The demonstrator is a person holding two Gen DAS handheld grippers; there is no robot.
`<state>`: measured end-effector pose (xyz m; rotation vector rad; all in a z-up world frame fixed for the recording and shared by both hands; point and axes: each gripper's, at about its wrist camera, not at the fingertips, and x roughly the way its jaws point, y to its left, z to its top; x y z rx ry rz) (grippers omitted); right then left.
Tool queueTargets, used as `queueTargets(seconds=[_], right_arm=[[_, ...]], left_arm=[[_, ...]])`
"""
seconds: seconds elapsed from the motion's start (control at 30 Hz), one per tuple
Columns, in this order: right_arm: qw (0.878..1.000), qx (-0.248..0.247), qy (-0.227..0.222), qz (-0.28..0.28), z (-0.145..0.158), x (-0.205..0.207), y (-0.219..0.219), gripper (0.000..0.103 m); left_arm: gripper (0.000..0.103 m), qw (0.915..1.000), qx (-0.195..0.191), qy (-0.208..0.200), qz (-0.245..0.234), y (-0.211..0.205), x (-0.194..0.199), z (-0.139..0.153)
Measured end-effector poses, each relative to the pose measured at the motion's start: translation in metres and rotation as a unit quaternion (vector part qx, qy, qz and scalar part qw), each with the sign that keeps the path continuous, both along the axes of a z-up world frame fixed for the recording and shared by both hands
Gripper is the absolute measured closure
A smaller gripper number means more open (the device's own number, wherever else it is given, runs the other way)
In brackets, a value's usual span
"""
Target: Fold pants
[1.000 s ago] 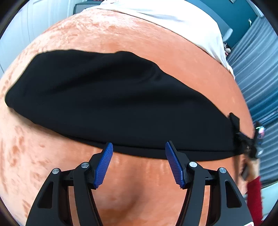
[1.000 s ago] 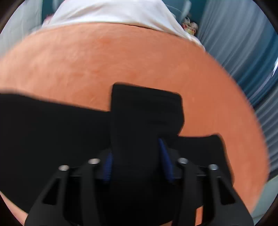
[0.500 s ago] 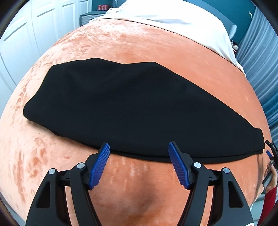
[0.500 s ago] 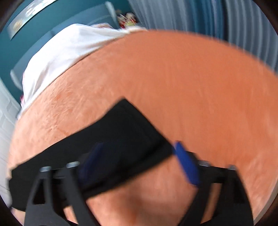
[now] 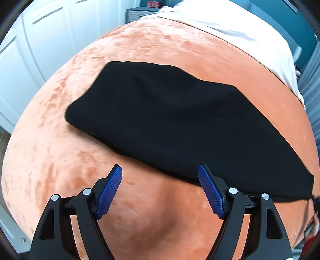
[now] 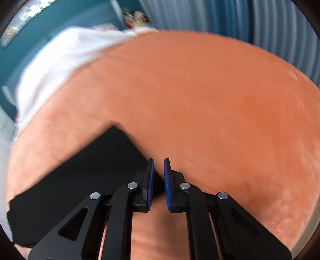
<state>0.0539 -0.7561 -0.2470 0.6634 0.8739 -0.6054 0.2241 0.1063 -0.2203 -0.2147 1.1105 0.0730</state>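
The black pants [image 5: 180, 124] lie folded lengthwise in a long band across the orange bedspread [image 5: 140, 50]. My left gripper [image 5: 160, 190] is open and empty, hovering just in front of the pants' near edge. In the right wrist view one end of the pants [image 6: 80, 180] lies at the lower left. My right gripper [image 6: 159, 184] has its blue pads [image 6: 150, 180] nearly together with a narrow gap and nothing between them, at the pants' right edge.
A white sheet [image 5: 230, 26] covers the far end of the bed, also in the right wrist view [image 6: 60, 60]. White closet doors [image 5: 30, 50] stand to the left. Blue curtains [image 6: 240, 20] hang to the right. A nightstand [image 5: 138, 12] stands beyond the bed.
My right gripper let go of the pants' end, pulled back to the right and closed. My left gripper swung left and back; the pants now lie flat.
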Motion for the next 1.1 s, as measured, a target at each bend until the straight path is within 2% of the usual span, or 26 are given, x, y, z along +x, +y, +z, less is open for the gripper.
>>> queueTargets(seconds=[0.03, 0.13, 0.17, 0.2, 0.3, 0.33, 0.47, 0.53, 0.6, 0.77, 0.83, 0.87, 0.9, 0.97, 1.03, 1.07, 1.1], right_arm=[[1.0, 0.007, -0.009, -0.005, 0.001, -0.003, 0.001, 0.092], [0.999, -0.016, -0.025, -0.011, 0.011, -0.015, 0.011, 0.068], [0.999, -0.017, -0.024, -0.023, 0.011, -0.022, 0.014, 0.05], [0.999, -0.003, -0.027, -0.031, 0.011, -0.027, 0.016, 0.038], [0.996, 0.043, -0.079, -0.026, 0.012, -0.044, 0.027, 0.022], [0.995, 0.048, -0.083, -0.024, 0.012, -0.046, 0.03, 0.014], [0.991, 0.094, -0.089, -0.021, -0.013, -0.041, 0.03, 0.011], [0.991, 0.085, -0.095, -0.025, -0.014, -0.032, 0.031, 0.011], [0.989, 0.096, -0.114, -0.023, -0.014, -0.021, 0.029, 0.011], [0.986, 0.101, -0.128, -0.026, -0.021, 0.009, 0.021, 0.012], [0.985, 0.101, -0.138, -0.022, -0.02, 0.019, 0.018, 0.034], [0.981, 0.128, -0.147, -0.012, -0.02, 0.025, 0.015, 0.074], [0.975, 0.148, -0.163, -0.013, -0.018, 0.026, 0.015, 0.085], [0.97, 0.148, -0.192, 0.007, 0.006, 0.034, 0.03, 0.085], [0.968, 0.116, -0.206, 0.086, 0.049, 0.058, 0.072, 0.086], [0.963, 0.106, -0.212, 0.125, 0.067, 0.071, 0.096, 0.086], [0.954, 0.101, -0.219, 0.181, 0.088, 0.089, 0.133, 0.086]], left_arm=[[0.027, 1.0, -0.002, 0.003, 0.007, 0.008, 0.002, -0.001], [0.027, 0.9981, -0.031, 0.017, 0.051, 0.04, 0.006, -0.004], [0.026, 0.9963, -0.051, 0.017, 0.067, 0.051, 0.007, -0.004], [0.025, 0.994, -0.07, 0.017, 0.083, 0.063, 0.009, -0.005], [0.022, 0.9844, -0.111, 0.022, 0.135, 0.096, 0.014, -0.016], [0.022, 0.9812, -0.124, 0.025, 0.146, 0.102, 0.015, -0.022], [0.022, 0.9742, -0.15, 0.032, 0.166, 0.105, 0.015, -0.043], [0.017, 0.9749, -0.142, 0.025, 0.17, 0.1, 0.015, -0.047], [0.013, 0.9762, -0.137, 0.017, 0.168, 0.093, 0.017, -0.046], [0.012, 0.9735, -0.134, 0.007, 0.186, 0.089, 0.025, -0.048], [0.012, 0.9728, -0.131, 0.006, 0.191, 0.089, 0.026, -0.049], [0.011, 0.9725, -0.131, 0.006, 0.192, 0.088, 0.024, -0.047], [0.011, 0.9725, -0.131, 0.007, 0.193, 0.088, 0.025, -0.047], [0.011, 0.9718, -0.14, 0.007, 0.19, 0.09, 0.03, -0.046], [0.012, 0.9667, -0.166, -0.001, 0.194, 0.097, 0.028, -0.045], [0.012, 0.9631, -0.182, -0.005, 0.198, 0.1, 0.025, -0.045], [0.012, 0.9597, -0.196, -0.008, 0.202, 0.103, 0.023, -0.045]])
